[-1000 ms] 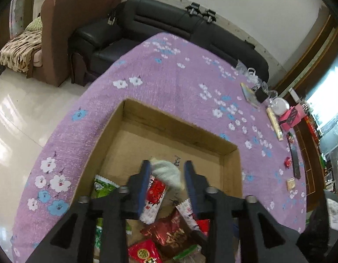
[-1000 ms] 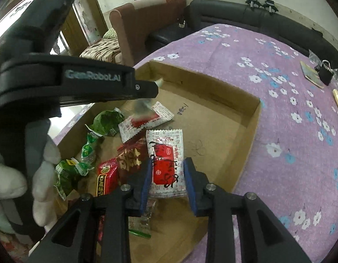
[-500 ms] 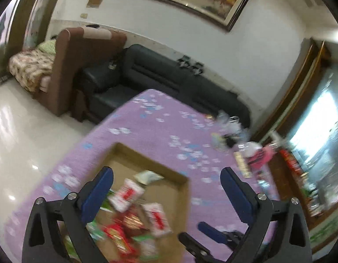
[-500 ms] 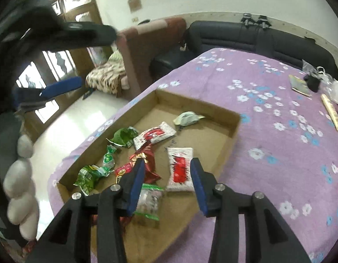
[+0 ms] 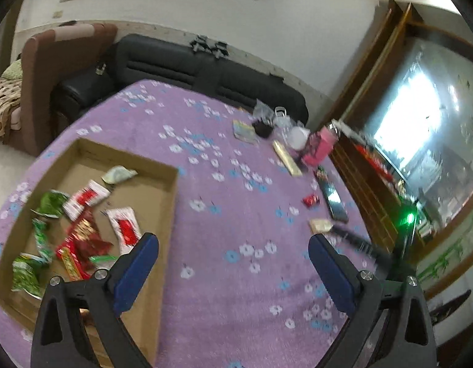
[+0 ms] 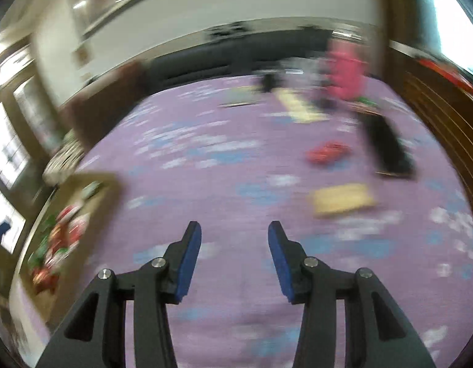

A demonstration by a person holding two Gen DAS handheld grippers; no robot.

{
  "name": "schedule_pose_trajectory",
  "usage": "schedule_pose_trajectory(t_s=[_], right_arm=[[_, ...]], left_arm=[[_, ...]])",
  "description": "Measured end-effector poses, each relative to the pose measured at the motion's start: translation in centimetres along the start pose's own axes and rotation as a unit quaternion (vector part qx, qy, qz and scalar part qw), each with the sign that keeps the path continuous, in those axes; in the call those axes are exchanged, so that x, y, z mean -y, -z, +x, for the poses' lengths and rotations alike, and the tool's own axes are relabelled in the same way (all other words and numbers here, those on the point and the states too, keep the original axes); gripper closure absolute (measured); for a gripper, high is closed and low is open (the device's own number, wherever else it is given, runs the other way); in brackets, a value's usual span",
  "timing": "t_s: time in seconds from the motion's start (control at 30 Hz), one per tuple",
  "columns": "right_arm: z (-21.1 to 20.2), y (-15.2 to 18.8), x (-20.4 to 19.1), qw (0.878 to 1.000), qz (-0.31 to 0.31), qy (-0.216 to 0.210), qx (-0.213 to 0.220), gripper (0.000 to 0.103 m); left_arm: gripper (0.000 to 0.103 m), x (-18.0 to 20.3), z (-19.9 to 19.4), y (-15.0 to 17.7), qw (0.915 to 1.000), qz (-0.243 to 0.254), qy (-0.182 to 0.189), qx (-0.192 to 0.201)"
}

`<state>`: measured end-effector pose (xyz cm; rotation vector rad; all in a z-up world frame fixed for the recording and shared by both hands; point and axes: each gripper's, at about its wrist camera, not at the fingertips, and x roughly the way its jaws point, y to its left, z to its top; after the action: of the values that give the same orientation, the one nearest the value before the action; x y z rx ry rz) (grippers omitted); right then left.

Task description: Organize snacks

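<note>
A shallow cardboard box [image 5: 166, 214] lies on the purple flowered tablecloth [image 5: 236, 245] at the left and holds several red, white and green snack packets [image 5: 123, 227]. A small red snack [image 5: 311, 199] and a pale yellow snack [image 5: 321, 225] lie loose on the cloth to the right. My left gripper [image 5: 233, 260] is wide open and empty above the cloth, right of the box. My right gripper [image 6: 235, 245] is open and empty; its view is blurred and shows the red snack [image 6: 327, 151] and yellow snack [image 6: 342, 204] ahead to the right, the box [image 6: 83, 214] at the left.
A black remote [image 5: 331, 196], a pink box [image 5: 319, 145], a long yellow bar [image 5: 287, 161], a booklet [image 5: 244, 130] and clear bags [image 5: 276, 116] lie at the table's far right. A black sofa [image 5: 205, 67] and brown armchair [image 5: 61, 58] stand behind the table.
Both grippers let their packets fall into the box, opened, rose and swung right toward the loose snacks. The right view is now blurred by motion.
</note>
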<state>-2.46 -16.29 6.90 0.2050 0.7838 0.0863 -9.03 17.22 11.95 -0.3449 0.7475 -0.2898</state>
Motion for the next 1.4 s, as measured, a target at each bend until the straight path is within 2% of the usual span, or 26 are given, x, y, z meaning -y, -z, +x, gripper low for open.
schedule_pose_trajectory(t_s=[0.1, 0.2, 0.27, 0.43, 0.53, 0.6, 0.63, 0.67, 0.8, 0.87, 0.93, 0.97, 1.03, 1.1, 1.13, 1.17, 1.2, 1.23, 1.27, 1.33, 1.4], right_arm=[[0.7, -1.8, 4.9, 0.999, 0.047, 0.027, 0.001, 0.059], [2.5, -3.7, 7.4, 0.996, 0.086, 0.02, -0.006, 0.059], [4.5, -5.3, 7.8, 0.995, 0.099, 0.021, -0.015, 0.058], [10.6, -8.3, 6.7, 0.992, 0.088, 0.069, -0.051, 0.056], [13.8, -9.3, 6.4, 0.988, 0.086, 0.107, -0.074, 0.056], [15.4, -9.6, 6.2, 0.986, 0.091, 0.112, -0.082, 0.055], [15.9, -9.6, 5.8, 0.985, 0.085, 0.126, -0.087, 0.059], [16.0, -9.7, 5.1, 0.984, 0.067, 0.143, -0.085, 0.085], [15.5, -8.4, 2.1, 0.99, 0.022, 0.102, -0.094, 0.085], [14.4, -6.7, -0.3, 0.992, -0.007, 0.058, -0.111, 0.085], [13.3, -4.9, -2.3, 0.99, -0.023, -0.004, -0.136, 0.084], [12.2, -3.5, -3.7, 0.985, -0.037, -0.061, -0.159, 0.082], [9.8, -1.9, -5.1, 0.974, -0.049, -0.144, -0.169, 0.078], [6.2, -1.4, -5.2, 0.975, -0.06, -0.162, -0.136, 0.065], [4.5, -1.7, -4.5, 0.98, -0.058, -0.158, -0.11, 0.052], [3.2, -2.0, -3.7, 0.983, -0.053, -0.151, -0.086, 0.046], [1.7, -2.6, -2.1, 0.991, -0.047, -0.116, -0.049, 0.045], [1.2, -2.9, -1.1, 0.995, -0.043, -0.088, -0.034, 0.045], [0.9, -3.3, 0.8, 0.998, -0.03, -0.042, -0.02, 0.045], [1.2, -3.9, 4.0, 1.0, 0.012, -0.001, -0.018, 0.045], [1.8, -4.1, 7.4, 0.997, 0.068, 0.015, -0.024, 0.045]], left_arm=[[0.004, 0.6, 0.7, 0.8, 0.9999, -0.003, 0.001, -0.015], [0.004, 1.1, 1.2, 1.1, 0.9997, 0.005, -0.005, -0.021], [0.004, 1.4, 1.2, 1.2, 0.9997, 0.011, -0.01, -0.02], [0.004, 1.5, 0.7, 1.2, 0.9994, 0.022, -0.023, -0.016], [0.004, 1.3, 0.5, 1.3, 0.999, 0.028, -0.031, -0.013], [0.004, 1.2, 0.5, 1.3, 0.9988, 0.031, -0.035, -0.013], [0.004, 1.1, 0.6, 1.3, 0.9987, 0.032, -0.037, -0.014], [0.004, 0.9, 0.6, 1.3, 0.9987, 0.031, -0.037, -0.015], [0.004, 0.6, 1.1, 1.3, 0.999, 0.027, -0.032, -0.017], [0.004, 0.6, 1.4, 1.5, 0.9991, 0.025, -0.028, -0.022], [0.004, 0.5, 1.6, 1.6, 0.9991, 0.024, -0.026, -0.024], [0.004, 0.5, 1.6, 1.6, 0.9991, 0.024, -0.025, -0.026], [0.004, 0.4, 1.8, 1.6, 0.9991, 0.023, -0.024, -0.028], [0.004, 0.4, 1.8, 1.7, 0.9991, 0.021, -0.024, -0.029], [0.004, 0.4, 1.9, 1.7, 0.9991, 0.02, -0.022, -0.03], [0.004, 0.5, 2.0, 1.8, 0.9991, 0.02, -0.021, -0.032], [0.004, 0.6, 2.1, 2.0, 0.999, 0.021, -0.019, -0.034], [0.004, 0.7, 2.3, 2.0, 0.9989, 0.022, -0.018, -0.036], [0.004, 0.9, 2.4, 2.2, 0.9988, 0.025, -0.017, -0.039], [0.004, 1.3, 2.8, 2.5, 0.9984, 0.03, -0.014, -0.046], [0.004, 1.5, 3.0, 2.7, 0.9982, 0.029, -0.012, -0.052]])
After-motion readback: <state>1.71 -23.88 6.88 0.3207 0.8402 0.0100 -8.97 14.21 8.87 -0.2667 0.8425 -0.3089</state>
